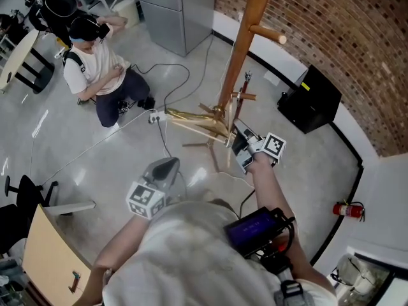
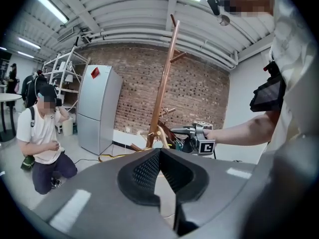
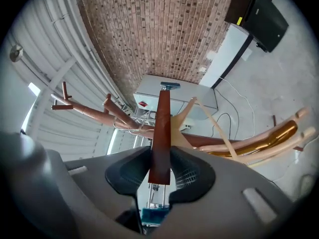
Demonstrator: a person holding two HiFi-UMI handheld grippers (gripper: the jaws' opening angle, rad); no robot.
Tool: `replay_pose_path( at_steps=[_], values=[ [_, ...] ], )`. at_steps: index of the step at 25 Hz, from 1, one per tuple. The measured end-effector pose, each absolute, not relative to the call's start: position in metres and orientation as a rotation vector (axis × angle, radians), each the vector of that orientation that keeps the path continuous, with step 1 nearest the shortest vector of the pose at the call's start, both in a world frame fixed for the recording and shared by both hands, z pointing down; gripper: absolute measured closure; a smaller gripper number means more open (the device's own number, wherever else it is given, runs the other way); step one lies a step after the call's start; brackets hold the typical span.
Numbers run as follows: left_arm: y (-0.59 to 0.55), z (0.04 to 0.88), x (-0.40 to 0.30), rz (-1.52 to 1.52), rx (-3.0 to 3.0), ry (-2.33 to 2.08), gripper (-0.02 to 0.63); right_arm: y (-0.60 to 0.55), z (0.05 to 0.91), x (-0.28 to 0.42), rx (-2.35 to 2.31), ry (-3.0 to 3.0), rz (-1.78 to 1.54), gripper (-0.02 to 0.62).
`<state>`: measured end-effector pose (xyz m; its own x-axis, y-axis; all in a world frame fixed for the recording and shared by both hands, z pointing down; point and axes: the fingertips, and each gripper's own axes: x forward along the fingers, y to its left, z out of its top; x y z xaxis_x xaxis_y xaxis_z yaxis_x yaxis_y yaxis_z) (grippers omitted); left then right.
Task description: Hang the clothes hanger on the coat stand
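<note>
Head view: high up, tilted steeply down onto floor (image 1: 127,164), coat stand (image 1: 245,43) just ahead.
Left gripper view: low, near level, facing stand and right gripper (image 2: 175,131) from further back.
Right gripper view: rolled sideways, close to stand.
Shared by all: stand, brick wall (image 1: 331,37), grey cabinet (image 1: 178,11).

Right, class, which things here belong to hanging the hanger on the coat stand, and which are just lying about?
Belongs to the job: clothes hanger; right gripper, clamped on it; coat stand.

Just lying about: grey fridge; black box; fire extinguisher; floor cables; kneeling person.
</note>
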<state>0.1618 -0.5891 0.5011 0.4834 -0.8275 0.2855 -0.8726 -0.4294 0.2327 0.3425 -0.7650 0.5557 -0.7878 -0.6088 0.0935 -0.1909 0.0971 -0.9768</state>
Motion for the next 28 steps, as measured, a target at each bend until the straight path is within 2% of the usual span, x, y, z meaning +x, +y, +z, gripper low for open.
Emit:
replay_pose_path(
  at_steps=[6,14,18,25,28],
  values=[
    [-0.591,0.502,0.157,0.189,2.351,-1.477,0.604,-0.768,0.575,0.334,-0.814,2.097,-1.847,0.457],
    [-0.588,0.504,0.165,0.197,2.324,-1.489,0.604,-0.763,0.579,0.339,-0.858,2.132,-1.832,0.453],
    [-0.592,0.500,0.165,0.203,2.331,-1.510,0.604,-0.763,0.577,0.342,-0.934,2.139,-1.836,0.415],
    [-0.576,0.515,0.181,0.209,2.243,-1.529,0.604,-0.761,0.549,0.344,-0.785,2.370,-1.593,0.341],
    [-0.568,0.519,0.184,0.209,2.208,-1.550,0.604,-0.757,0.544,0.354,-0.829,2.423,-1.505,0.334]
  ],
)
